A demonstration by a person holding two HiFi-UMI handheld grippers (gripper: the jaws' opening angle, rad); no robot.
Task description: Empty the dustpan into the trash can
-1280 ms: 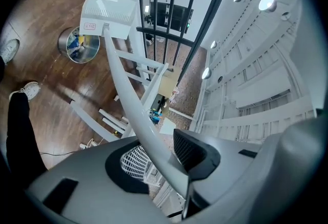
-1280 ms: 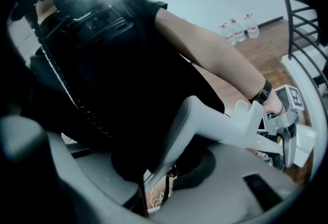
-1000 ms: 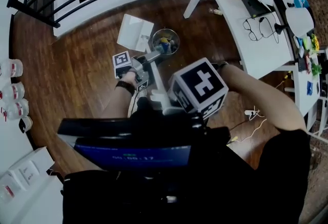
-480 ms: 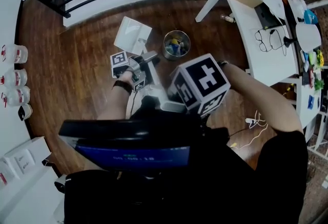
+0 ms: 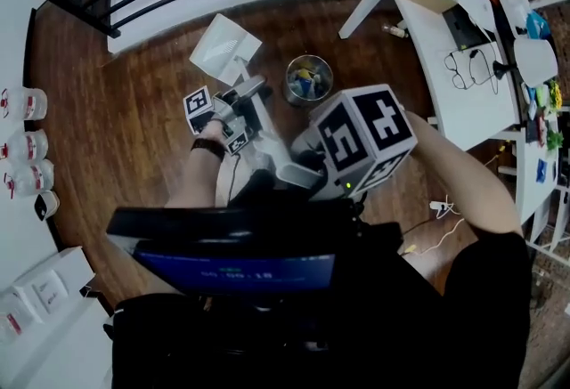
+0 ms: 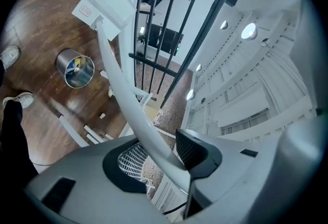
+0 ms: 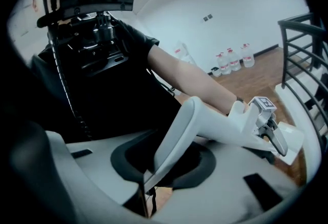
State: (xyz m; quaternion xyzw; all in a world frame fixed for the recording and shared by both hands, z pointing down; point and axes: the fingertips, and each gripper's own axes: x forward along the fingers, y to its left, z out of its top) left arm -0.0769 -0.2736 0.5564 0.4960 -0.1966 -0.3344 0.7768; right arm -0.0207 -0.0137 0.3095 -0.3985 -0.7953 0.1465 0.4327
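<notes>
Since dustpan seems light, stiff, hold its handle | left tool opening around handle | right tool pinches its end

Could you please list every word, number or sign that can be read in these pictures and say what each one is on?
"00:00:18", probably: blue screen, digits blurred.
Red label on the dustpan: too small to read.
Red labels on the bottles: too small to read.
Square markers: patterns only, no letters.
</notes>
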